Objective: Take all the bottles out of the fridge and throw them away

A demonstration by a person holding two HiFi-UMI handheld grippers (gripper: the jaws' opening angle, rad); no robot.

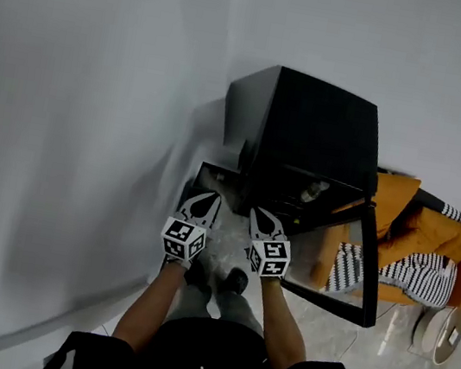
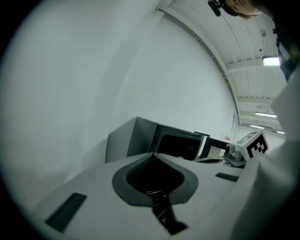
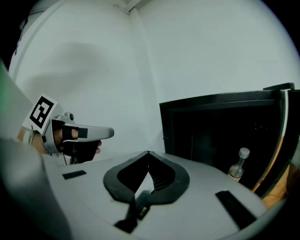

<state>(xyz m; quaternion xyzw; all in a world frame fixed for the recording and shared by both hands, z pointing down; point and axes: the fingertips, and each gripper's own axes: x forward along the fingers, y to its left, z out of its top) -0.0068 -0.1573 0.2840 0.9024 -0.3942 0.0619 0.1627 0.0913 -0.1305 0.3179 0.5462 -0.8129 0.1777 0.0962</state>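
Note:
A small black fridge (image 1: 313,136) stands on the floor in a corner, its glass door (image 1: 355,266) swung open to the right. Pale bottles (image 1: 312,189) show dimly inside it. In the right gripper view a clear bottle (image 3: 238,165) with a white cap stands upright on the fridge's (image 3: 220,126) floor. My left gripper (image 1: 210,197) and right gripper (image 1: 257,213) hang side by side in front of the opening, both shut and holding nothing. The jaws' tips meet in the left gripper view (image 2: 152,153) and in the right gripper view (image 3: 148,152).
White walls close in on the left and behind the fridge. An orange and striped fabric heap (image 1: 417,246) lies right of the door, with a pale round roll (image 1: 444,332) beside it. My legs and dark shoes (image 1: 213,277) stand just before the fridge.

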